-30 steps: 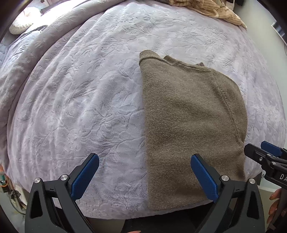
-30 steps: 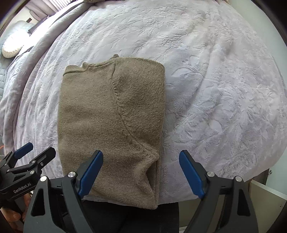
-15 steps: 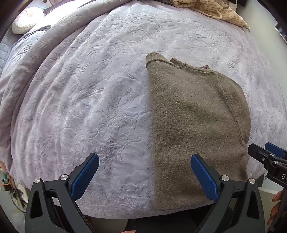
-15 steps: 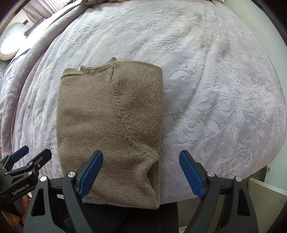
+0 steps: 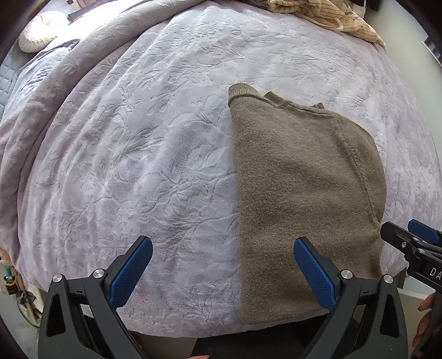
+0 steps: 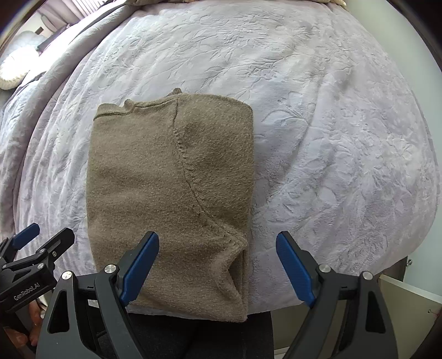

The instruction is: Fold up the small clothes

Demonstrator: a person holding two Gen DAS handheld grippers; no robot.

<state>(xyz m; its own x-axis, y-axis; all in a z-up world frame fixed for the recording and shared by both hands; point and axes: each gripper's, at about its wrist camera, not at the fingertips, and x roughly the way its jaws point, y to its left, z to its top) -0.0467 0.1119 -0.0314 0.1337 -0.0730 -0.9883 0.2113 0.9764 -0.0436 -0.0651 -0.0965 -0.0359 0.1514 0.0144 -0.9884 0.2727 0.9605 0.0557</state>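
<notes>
A brown knit sweater (image 5: 304,193) lies folded into a long rectangle on the lilac bed cover (image 5: 138,138), its near end hanging over the bed's front edge. It also shows in the right wrist view (image 6: 171,193), collar at the far end. My left gripper (image 5: 221,265) is open and empty above the sweater's near left edge. My right gripper (image 6: 218,265) is open and empty above the sweater's near right corner. The left gripper shows at the left edge of the right wrist view (image 6: 30,248); the right gripper shows at the right edge of the left wrist view (image 5: 408,237).
A striped tan garment (image 5: 323,13) lies bunched at the bed's far right. A pale round pillow (image 5: 36,36) sits at the far left. A white cabinet (image 6: 408,298) stands beyond the bed's near right corner.
Both grippers stayed open and empty. The left wrist view has shifted left, so the sweater sits further right in it. The right wrist view has barely changed.
</notes>
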